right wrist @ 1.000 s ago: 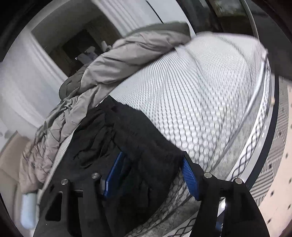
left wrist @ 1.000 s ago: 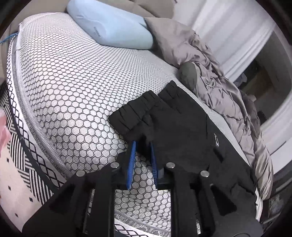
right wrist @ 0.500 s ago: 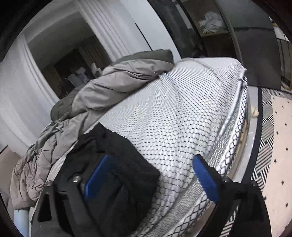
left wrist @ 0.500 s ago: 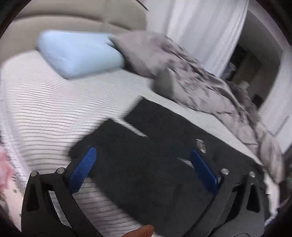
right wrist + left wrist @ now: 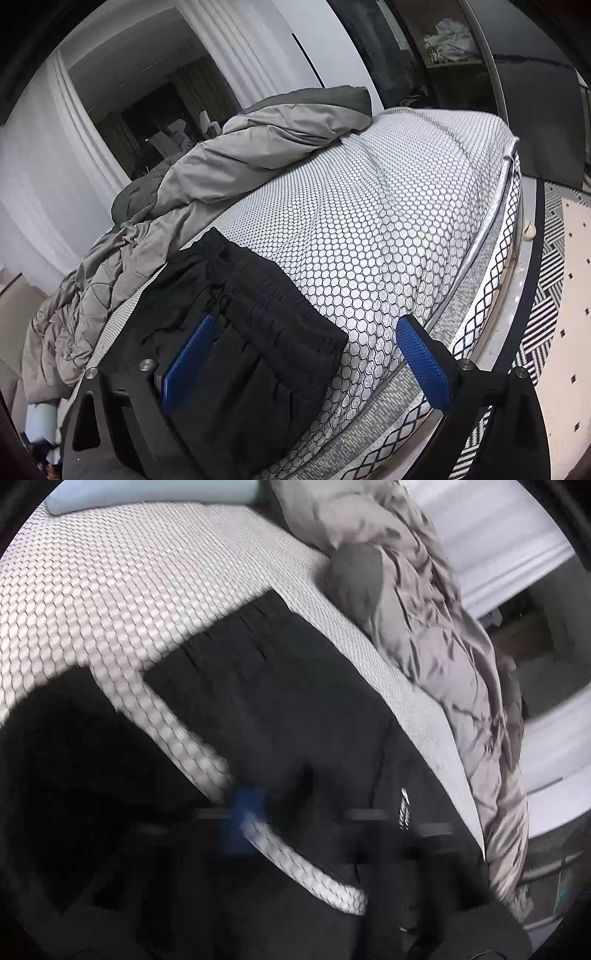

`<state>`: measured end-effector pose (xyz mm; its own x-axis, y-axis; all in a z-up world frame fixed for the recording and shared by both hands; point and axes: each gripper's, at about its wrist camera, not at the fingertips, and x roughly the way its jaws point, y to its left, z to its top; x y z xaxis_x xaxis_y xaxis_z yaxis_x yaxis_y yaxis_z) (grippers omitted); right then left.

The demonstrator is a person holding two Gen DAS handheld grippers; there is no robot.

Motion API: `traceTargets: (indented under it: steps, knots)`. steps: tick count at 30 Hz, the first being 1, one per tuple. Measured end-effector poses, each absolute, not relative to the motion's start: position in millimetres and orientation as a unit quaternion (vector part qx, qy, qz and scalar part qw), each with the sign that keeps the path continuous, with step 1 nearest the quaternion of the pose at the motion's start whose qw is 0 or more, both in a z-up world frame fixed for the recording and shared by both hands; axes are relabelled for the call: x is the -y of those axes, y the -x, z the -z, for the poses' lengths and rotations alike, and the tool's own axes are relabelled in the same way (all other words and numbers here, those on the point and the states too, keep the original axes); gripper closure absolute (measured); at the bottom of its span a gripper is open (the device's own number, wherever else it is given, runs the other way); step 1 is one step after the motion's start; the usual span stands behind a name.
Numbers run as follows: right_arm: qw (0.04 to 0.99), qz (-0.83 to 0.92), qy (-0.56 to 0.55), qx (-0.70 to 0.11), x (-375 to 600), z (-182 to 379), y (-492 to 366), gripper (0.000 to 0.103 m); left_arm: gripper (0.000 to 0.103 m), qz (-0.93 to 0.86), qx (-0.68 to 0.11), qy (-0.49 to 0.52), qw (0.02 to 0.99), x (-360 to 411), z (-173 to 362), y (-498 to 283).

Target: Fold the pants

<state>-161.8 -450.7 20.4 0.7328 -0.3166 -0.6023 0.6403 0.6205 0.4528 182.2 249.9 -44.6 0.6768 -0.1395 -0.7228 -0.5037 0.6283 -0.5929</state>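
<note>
The right claw (image 5: 306, 354) is held wide open and grips nothing; its left blue pad lies over the ribbed waistband of the black pants (image 5: 255, 325), while the other pad hangs over bare mattress (image 5: 388, 229) near the bed's edge, so the waistband corner is straddled, probably as the next hold for a fold. In the left wrist view everything close is smeared: only one blue pad of the left claw (image 5: 242, 819) is made out, low over the cloth, and whether that claw is open or shut, or holds anything, cannot be told. The pants (image 5: 280, 716) are laid flat along the near side of the bed, legs apart with a strip of mattress showing between them, a small white logo (image 5: 404, 808) facing up; such a spread suits bringing one leg over the other. Beyond them the honeycomb-patterned mattress (image 5: 122, 583) is bare. Farther off a grey duvet (image 5: 266, 147) is bunched along the far side and a pale blue pillow (image 5: 147, 494) is seen at the head. White curtains (image 5: 44, 155) and a dark doorway (image 5: 155, 107) close the room, and a black-and-white rug (image 5: 550, 258) covers the floor beside the bed.
</note>
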Motion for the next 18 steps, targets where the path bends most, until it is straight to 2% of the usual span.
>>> traceTargets:
  steps: [4,5,6,9,11,12,13,14,15,18]
  knots:
    - [0.867,0.264,-0.344,-0.245,450,-18,160,0.004,0.100,-0.128,-0.333,0.386,0.851,-262,21,-171]
    - [0.867,0.263,-0.344,-0.246,450,-17,159,0.004,0.097,-0.144,-0.339,0.374,0.851,-262,20,-172]
    - [0.867,0.264,-0.343,-0.249,451,-17,158,0.004,0.088,-0.174,-0.358,0.356,0.845,-265,17,-175]
    - [0.858,0.260,-0.354,-0.267,454,-10,154,0.004,0.087,-0.184,-0.358,0.354,0.844,-272,5,-149]
    - [0.854,0.246,-0.374,-0.264,456,-7,154,0.004,0.071,-0.167,-0.328,0.363,0.856,-274,-14,-112]
    - [0.852,0.241,-0.382,-0.264,457,-5,152,0.004,0.048,-0.169,-0.312,0.364,0.861,-274,-23,-95]
    - [0.851,0.234,-0.387,-0.265,456,-4,150,0.004,0.029,-0.178,-0.289,0.363,0.868,-272,-34,-71]
    - [0.851,0.228,-0.391,-0.266,456,-3,148,0.004,0.023,-0.183,-0.278,0.360,0.871,-273,-39,-54]
    - [0.852,0.219,-0.394,-0.268,454,-3,144,0.004,0.021,-0.183,-0.277,0.356,0.874,-272,-41,-38]
    - [0.854,0.199,-0.394,-0.275,448,-2,134,0.004,0.021,-0.164,-0.309,0.378,0.857,-276,-25,16]
